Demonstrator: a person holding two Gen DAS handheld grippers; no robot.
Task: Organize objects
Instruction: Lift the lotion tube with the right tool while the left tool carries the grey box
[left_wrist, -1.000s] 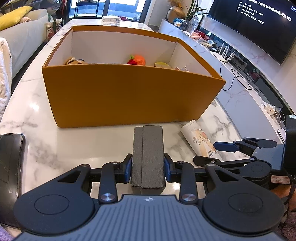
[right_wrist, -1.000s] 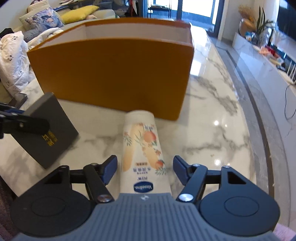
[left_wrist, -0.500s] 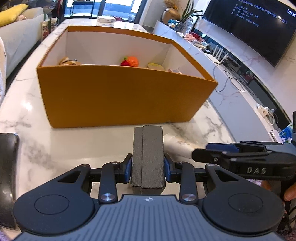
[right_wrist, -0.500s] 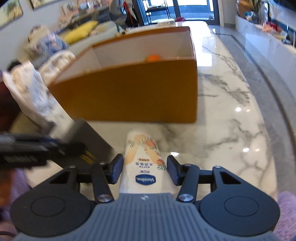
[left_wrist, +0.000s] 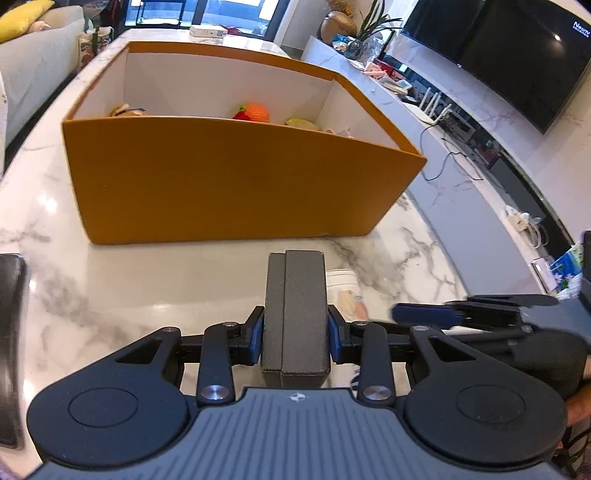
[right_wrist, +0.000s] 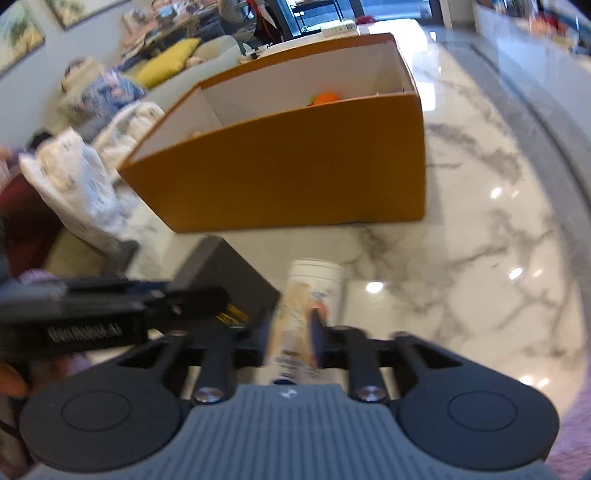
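Left gripper (left_wrist: 295, 334): nearest in the left wrist view, its blue pads pinch a grey case between them; it also shows at the left of the right wrist view (right_wrist: 177, 299), blurred.
Grey case (left_wrist: 295, 314): held on edge, two halves side by side, pointing toward the box; in the right wrist view (right_wrist: 225, 280) its broad dark face with a yellow mark shows, tilted, just left of the tube.
Right gripper (right_wrist: 290, 332): fingers pressed against both sides of a tube; in the left wrist view (left_wrist: 436, 314) it reaches in from the right, level with the left gripper.
Tube (right_wrist: 306, 299): cream with fruit print, white cap end pointing away toward the box; motion blur hides whether it touches the table. In the left wrist view (left_wrist: 343, 288) it peeks out just right of the case.
Table (left_wrist: 110, 280): white marble with grey veins, under both grippers.
Dark slab (left_wrist: 9, 332): at the near left edge of the table, cut off by the frame.
Box (left_wrist: 236, 184): orange outside, white inside, open top, standing on the table beyond both grippers.
Inside the box: an orange ball (left_wrist: 255, 112) near the far wall, with other small items to its left and right, too hidden to name.
Far: sofa (left_wrist: 33, 48) at the left, TV (left_wrist: 517, 51) at the right.
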